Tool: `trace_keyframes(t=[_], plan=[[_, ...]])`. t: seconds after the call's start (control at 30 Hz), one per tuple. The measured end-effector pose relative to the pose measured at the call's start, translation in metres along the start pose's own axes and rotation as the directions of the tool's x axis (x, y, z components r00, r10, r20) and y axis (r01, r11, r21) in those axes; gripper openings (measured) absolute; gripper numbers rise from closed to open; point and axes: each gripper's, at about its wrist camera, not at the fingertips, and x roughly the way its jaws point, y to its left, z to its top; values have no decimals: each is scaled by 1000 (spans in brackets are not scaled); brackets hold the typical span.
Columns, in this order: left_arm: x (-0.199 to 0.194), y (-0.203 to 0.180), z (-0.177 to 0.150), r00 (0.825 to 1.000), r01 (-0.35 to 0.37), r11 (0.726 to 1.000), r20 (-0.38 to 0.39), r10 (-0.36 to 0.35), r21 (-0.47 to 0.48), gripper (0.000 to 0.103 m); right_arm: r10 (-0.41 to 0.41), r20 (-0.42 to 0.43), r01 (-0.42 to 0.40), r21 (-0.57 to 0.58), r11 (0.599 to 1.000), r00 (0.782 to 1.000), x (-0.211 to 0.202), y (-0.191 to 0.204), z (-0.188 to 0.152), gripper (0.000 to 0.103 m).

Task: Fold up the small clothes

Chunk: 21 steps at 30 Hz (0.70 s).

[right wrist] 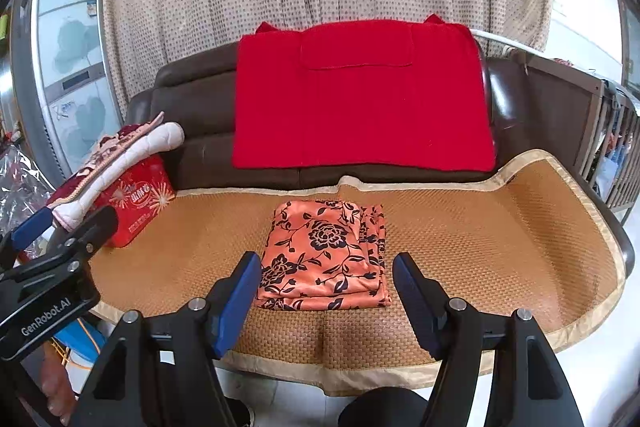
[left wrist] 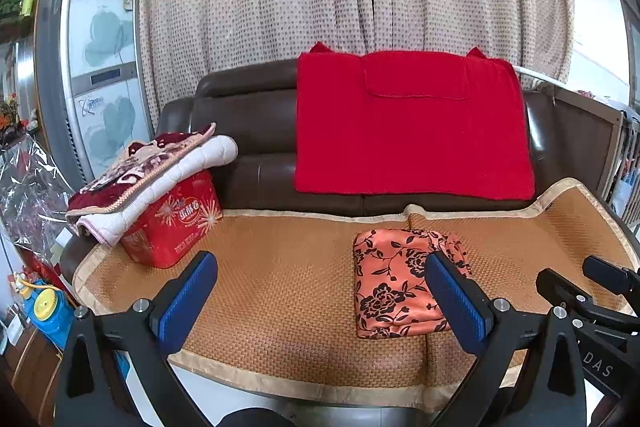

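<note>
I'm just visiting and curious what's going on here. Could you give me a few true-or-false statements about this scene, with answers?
1. The orange floral garment lies folded on the woven mat. True.
2. The right gripper is clamped on it. False: its jaws are open, holding nothing.
3. A red cloth drapes over the sofa backrest. True.
4. The left gripper holds the red tin. False: it is open and empty.

Light: bright, even daylight, strongest at the right edge
Shadows: soft, faint
Glare: sheen on the sofa (left wrist: 256,183) leather
Edges: strong fisheye bending, dark corners
Focus: sharp throughout
</note>
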Motion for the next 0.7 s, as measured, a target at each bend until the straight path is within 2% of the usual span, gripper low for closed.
trace_keyframes(t=[0.5,0.7], plan=[[83,8,1,994,-9,1000,-112,7,-19,103,-5,-101,6,13,1000,995,80,7,14,72],[113,9,-1,995,9,1000,-103,-11,-17,103,-17,-126,20,22,1000,992,114,4,17,72]])
